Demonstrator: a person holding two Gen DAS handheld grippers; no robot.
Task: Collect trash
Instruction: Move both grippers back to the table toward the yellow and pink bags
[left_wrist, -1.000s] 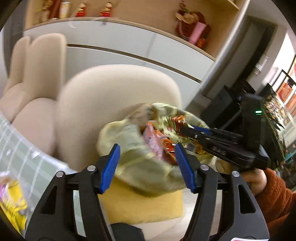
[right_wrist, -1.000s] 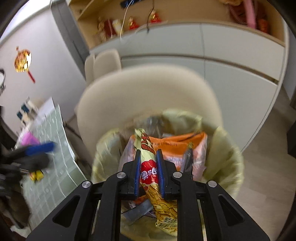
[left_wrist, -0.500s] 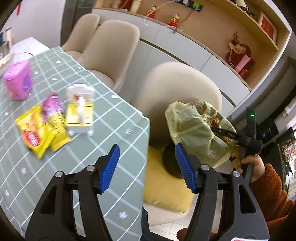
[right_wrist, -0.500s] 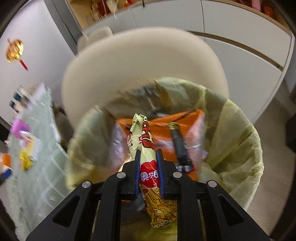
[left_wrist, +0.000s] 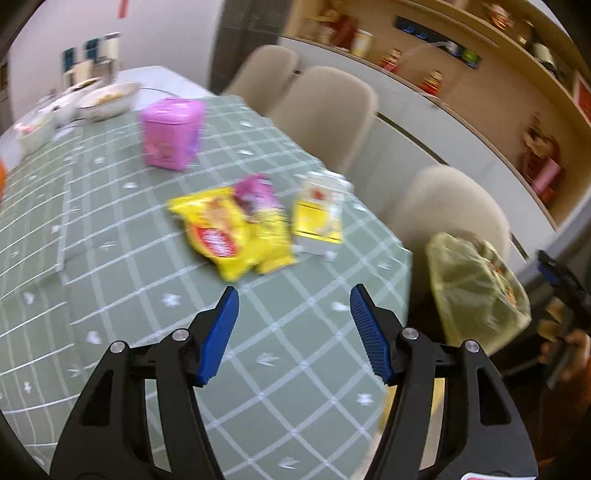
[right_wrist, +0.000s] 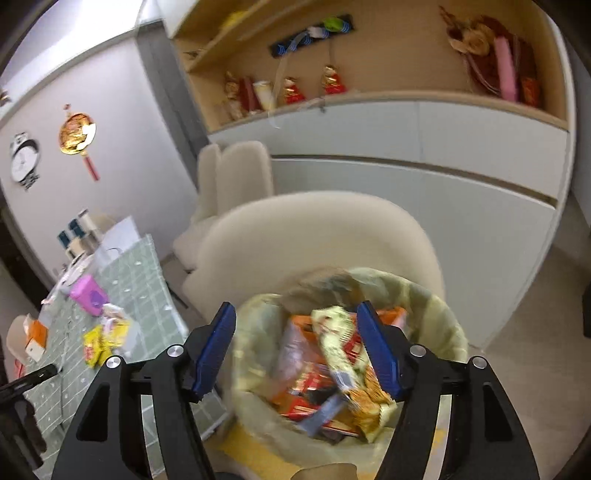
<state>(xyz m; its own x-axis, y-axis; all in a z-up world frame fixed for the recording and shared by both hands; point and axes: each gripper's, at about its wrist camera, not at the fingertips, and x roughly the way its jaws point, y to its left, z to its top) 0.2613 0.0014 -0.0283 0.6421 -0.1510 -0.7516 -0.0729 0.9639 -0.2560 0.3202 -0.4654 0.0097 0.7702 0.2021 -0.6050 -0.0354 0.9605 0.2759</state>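
The table (left_wrist: 110, 266) was covered in matt green cloth with a white grid. The yellow snack packets (left_wrist: 229, 229) on it were glossy plastic film. The bin liner (right_wrist: 436, 317) was thin, translucent yellowish plastic, crinkled, and the wrappers (right_wrist: 343, 362) inside it looked shiny. The chair (right_wrist: 317, 243) had smooth, matt cream upholstery. The fingers (left_wrist: 221, 332) carried ribbed blue pads on black matt plastic.
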